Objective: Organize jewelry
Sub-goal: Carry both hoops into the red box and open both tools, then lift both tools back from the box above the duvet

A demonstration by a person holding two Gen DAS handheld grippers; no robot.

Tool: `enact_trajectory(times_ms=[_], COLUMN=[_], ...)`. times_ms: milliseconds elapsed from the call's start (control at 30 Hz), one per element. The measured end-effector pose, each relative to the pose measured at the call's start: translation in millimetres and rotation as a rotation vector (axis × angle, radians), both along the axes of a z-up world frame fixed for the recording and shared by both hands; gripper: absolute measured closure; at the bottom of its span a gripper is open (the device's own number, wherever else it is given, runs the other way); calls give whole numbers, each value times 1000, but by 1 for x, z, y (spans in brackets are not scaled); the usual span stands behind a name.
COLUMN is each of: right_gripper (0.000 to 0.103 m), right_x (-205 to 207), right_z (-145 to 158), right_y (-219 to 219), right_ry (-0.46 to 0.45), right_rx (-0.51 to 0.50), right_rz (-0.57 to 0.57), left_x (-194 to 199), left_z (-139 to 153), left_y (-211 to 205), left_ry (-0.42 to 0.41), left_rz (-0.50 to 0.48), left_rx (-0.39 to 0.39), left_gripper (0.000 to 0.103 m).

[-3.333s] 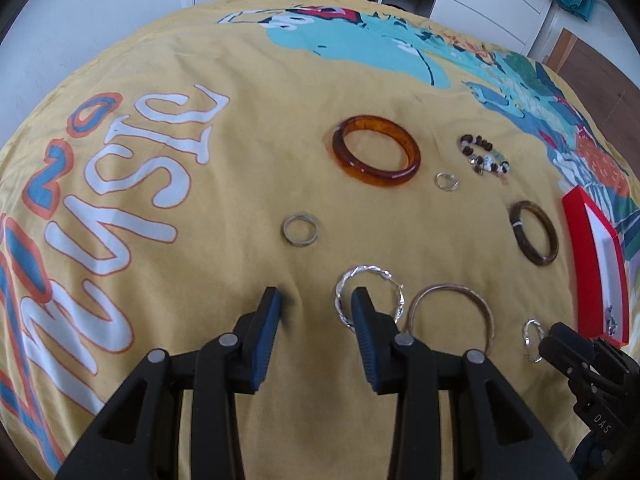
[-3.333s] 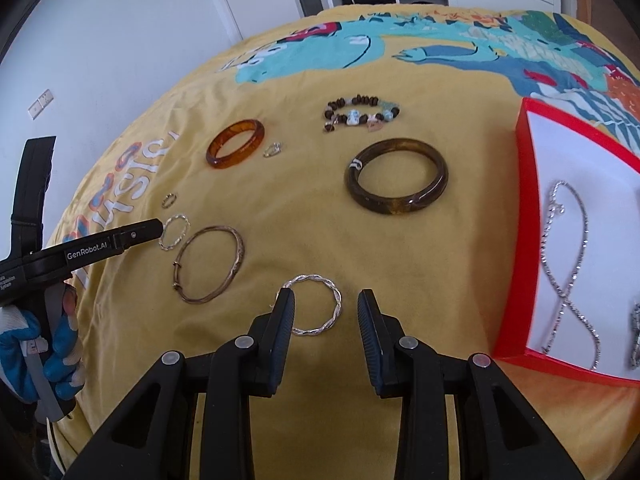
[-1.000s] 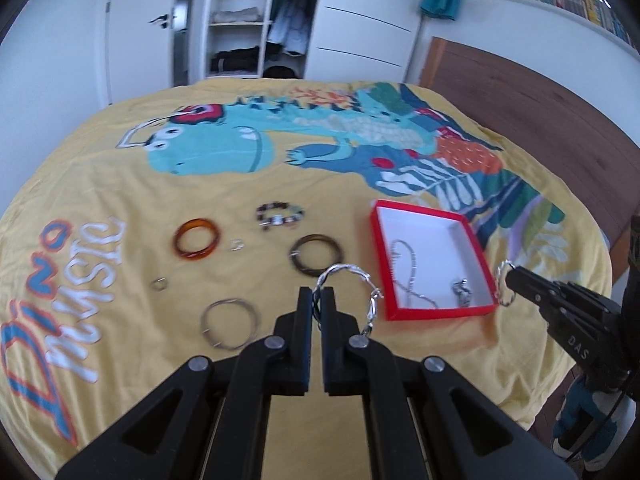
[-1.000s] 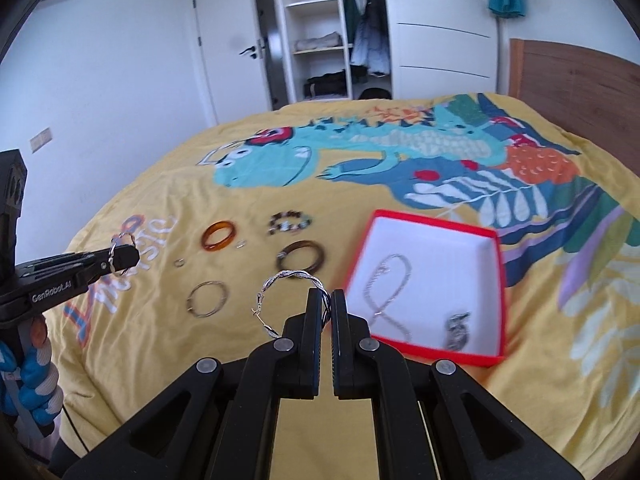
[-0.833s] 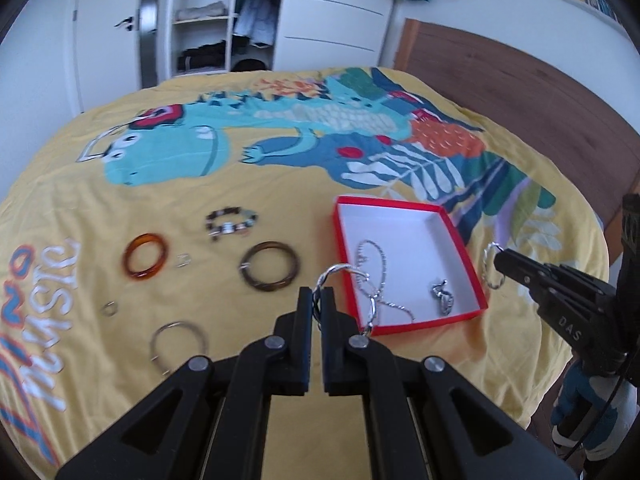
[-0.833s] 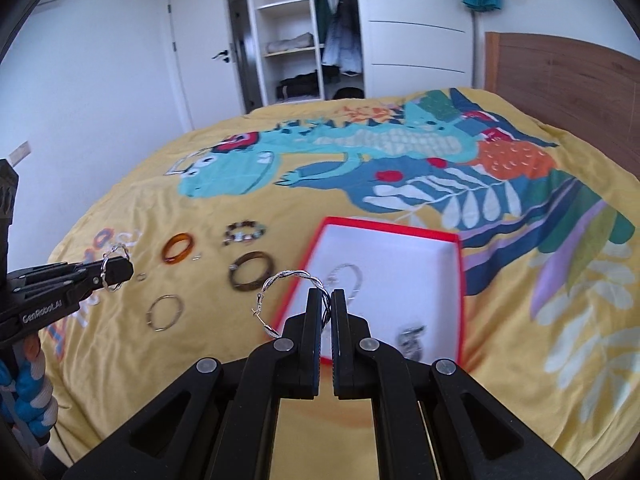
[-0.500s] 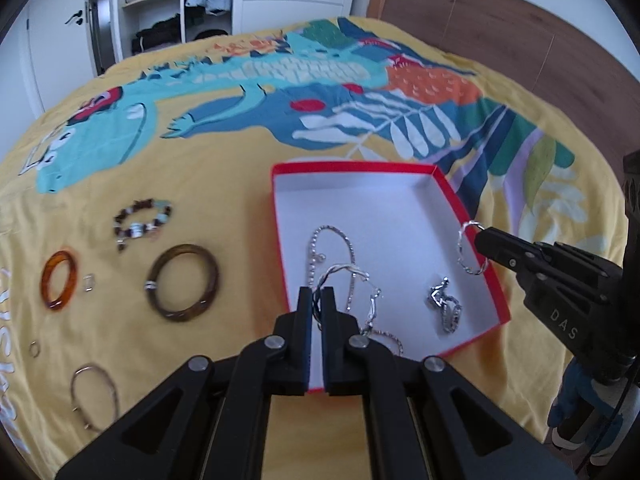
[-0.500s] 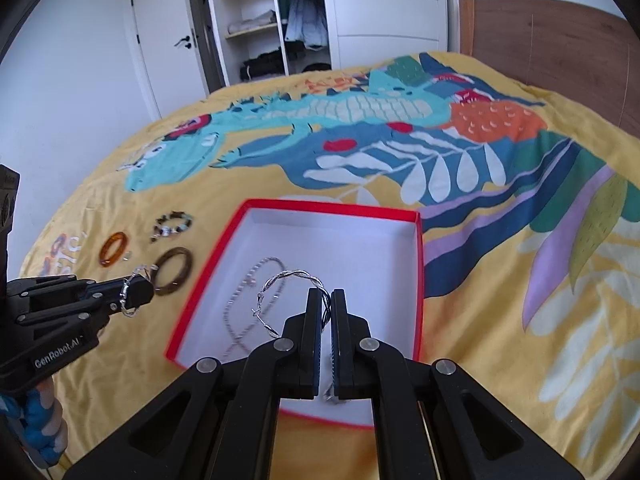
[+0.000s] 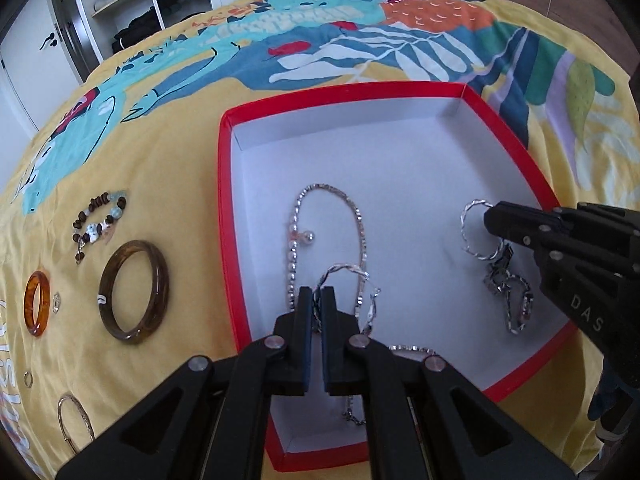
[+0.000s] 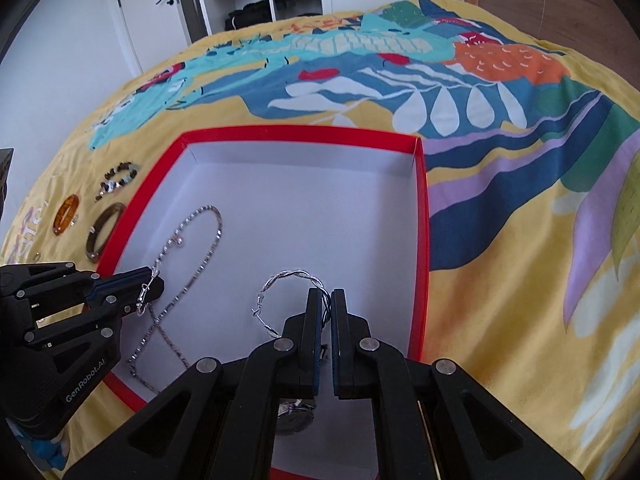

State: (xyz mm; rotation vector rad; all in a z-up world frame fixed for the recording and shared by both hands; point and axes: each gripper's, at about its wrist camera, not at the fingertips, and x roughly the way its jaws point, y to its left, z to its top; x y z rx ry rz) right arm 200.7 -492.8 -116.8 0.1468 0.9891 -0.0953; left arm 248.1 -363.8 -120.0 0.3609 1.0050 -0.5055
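A red box (image 9: 228,216) with a white inside lies on the yellow bedspread; it also shows in the right wrist view (image 10: 422,216). In it lie a silver chain necklace (image 9: 360,224) and a small silver piece (image 9: 516,300). My left gripper (image 9: 316,298) is shut on a twisted silver hoop earring (image 9: 344,269) above the box's near left part. My right gripper (image 10: 325,300) is shut on a matching twisted silver hoop earring (image 10: 292,276) over the box's right part; that gripper also shows in the left wrist view (image 9: 490,216).
Left of the box on the bedspread lie a dark brown bangle (image 9: 134,292), an amber bangle (image 9: 37,304), a beaded bracelet (image 9: 98,222), small rings (image 9: 56,303) and a thin metal bangle (image 9: 74,420). A wardrobe and a door stand beyond the bed.
Both grippers closed on the hoop earrings, lifted them off the bedspread and carried them right; they are now lower and closer over the red box.
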Motion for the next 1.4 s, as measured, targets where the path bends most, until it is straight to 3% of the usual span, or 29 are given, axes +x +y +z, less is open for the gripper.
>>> enact_trajectory(times_ms=[300, 500, 633, 800, 1067, 1400], right_gripper=[98, 82, 81, 80, 80, 79], right_x=[-4, -14, -29, -51, -94, -154], right_z=[-2, 11, 40, 91, 190, 276], right_y=[0, -3, -5, 2, 45, 125], right_ry=[4, 5, -34, -110, -273, -421], right_rx=[-7, -11, -26, -33, -48, -44], right_rz=[1, -14, -29, -40, -3, 85], left_x=[3, -2, -12, -28, -56, -128], left_z=[1, 18, 52, 118, 218, 297], left_y=[4, 3, 10, 40, 140, 259], left_ry=[37, 54, 39, -32, -178, -338], left_rz=[11, 5, -1, 11, 125, 250], left_rx=[-36, -73, -128, -191, -178, -179], left_gripper=[97, 74, 74, 74, 74, 73])
